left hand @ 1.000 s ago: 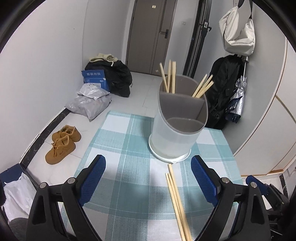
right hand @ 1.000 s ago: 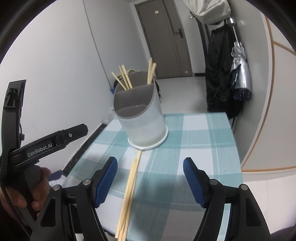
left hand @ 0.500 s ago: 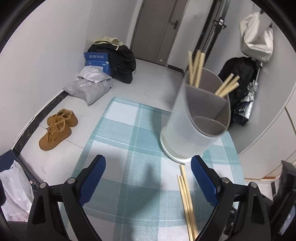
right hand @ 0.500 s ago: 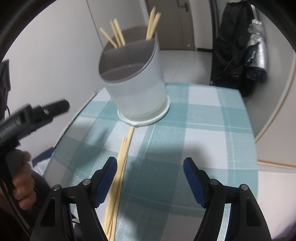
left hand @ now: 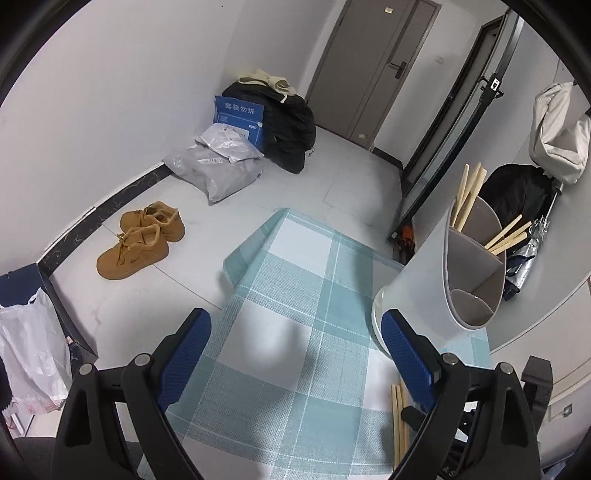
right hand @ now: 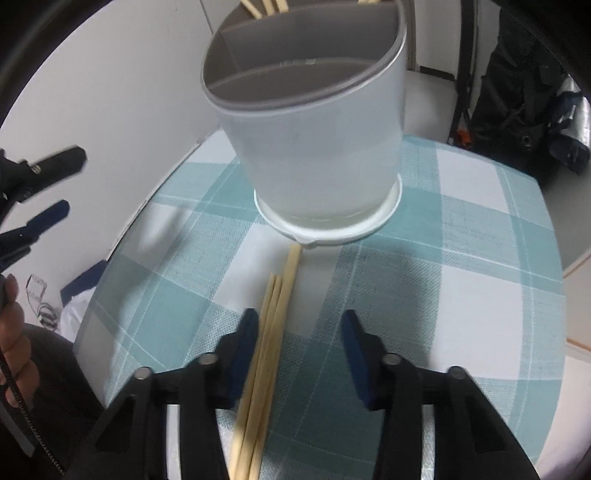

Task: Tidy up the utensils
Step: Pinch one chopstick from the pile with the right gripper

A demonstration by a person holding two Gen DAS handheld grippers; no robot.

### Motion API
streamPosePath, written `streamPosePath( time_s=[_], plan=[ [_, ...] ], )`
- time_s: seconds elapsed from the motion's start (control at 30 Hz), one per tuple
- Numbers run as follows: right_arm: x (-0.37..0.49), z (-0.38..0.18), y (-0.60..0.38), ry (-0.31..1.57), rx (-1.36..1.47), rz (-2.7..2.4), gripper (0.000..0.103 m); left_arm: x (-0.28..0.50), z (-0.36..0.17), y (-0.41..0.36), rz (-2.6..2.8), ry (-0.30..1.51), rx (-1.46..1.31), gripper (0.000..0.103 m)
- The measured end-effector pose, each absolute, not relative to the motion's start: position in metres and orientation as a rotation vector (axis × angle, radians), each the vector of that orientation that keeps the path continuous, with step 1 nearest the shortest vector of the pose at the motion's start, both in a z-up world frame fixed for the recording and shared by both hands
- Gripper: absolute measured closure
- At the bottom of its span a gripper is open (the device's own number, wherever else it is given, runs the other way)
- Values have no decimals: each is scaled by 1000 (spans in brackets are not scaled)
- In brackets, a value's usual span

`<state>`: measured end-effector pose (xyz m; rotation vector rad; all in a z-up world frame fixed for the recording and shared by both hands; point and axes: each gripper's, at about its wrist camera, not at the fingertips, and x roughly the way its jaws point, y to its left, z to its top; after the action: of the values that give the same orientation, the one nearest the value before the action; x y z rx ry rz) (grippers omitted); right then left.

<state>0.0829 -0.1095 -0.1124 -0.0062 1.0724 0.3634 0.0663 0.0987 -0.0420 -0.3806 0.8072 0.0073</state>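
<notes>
your right tool [right hand: 299, 347] was low over the desk [right hand: 480, 258], tipped downward, its blue pads spread apart with nothing clamped. the loose chopsticks [right hand: 271, 325] lay flat on the checked cloth between those pads, just inside the left one; whether that pad touched them could not be told. their far tips pointed at the utensil holder [right hand: 314, 147], the longest one reaching almost to its white base. the holder stood upright toward the far edge of the desk, split into compartments, with more chopsticks [right hand: 264, 5] poking out of the rear ones while the front compartment looked bare.

your left tool [left hand: 295, 350] was held higher and off toward the desk's left side, angled across the cloth toward the floor beyond, its pads wide apart and holding nothing. in that view the holder [left hand: 424, 277] sat at the right, just past the right pad, and the ends of the loose chopsticks [left hand: 399, 417] showed under that finger. your left hand [right hand: 14, 332] was curled around the handle at the left edge of the right view.
</notes>
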Motion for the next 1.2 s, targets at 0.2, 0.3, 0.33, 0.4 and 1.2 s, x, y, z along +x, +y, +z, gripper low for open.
streamPosePath(
  time_s=[0.2, 0.3, 0.33, 0.4, 1.2],
  plan=[
    [80, -113, -111, 1080, -7, 359, 97, 67, -41, 98, -1, 810, -372, 12],
    [76, -112, -108, 1078, -58, 347, 98, 67, -41, 98, 1, 807, -362, 12],
    [74, -112, -108, 1079, -67, 346, 98, 67, -42, 97, 3, 809, -356, 12],
    [72, -113, -103, 1087, -82, 339, 98, 67, -43, 97, 0, 814, -357, 12],
    [78, -109, -107, 1171, -209, 338, 89, 65, -49, 95, -18, 854, -366, 12]
  ],
)
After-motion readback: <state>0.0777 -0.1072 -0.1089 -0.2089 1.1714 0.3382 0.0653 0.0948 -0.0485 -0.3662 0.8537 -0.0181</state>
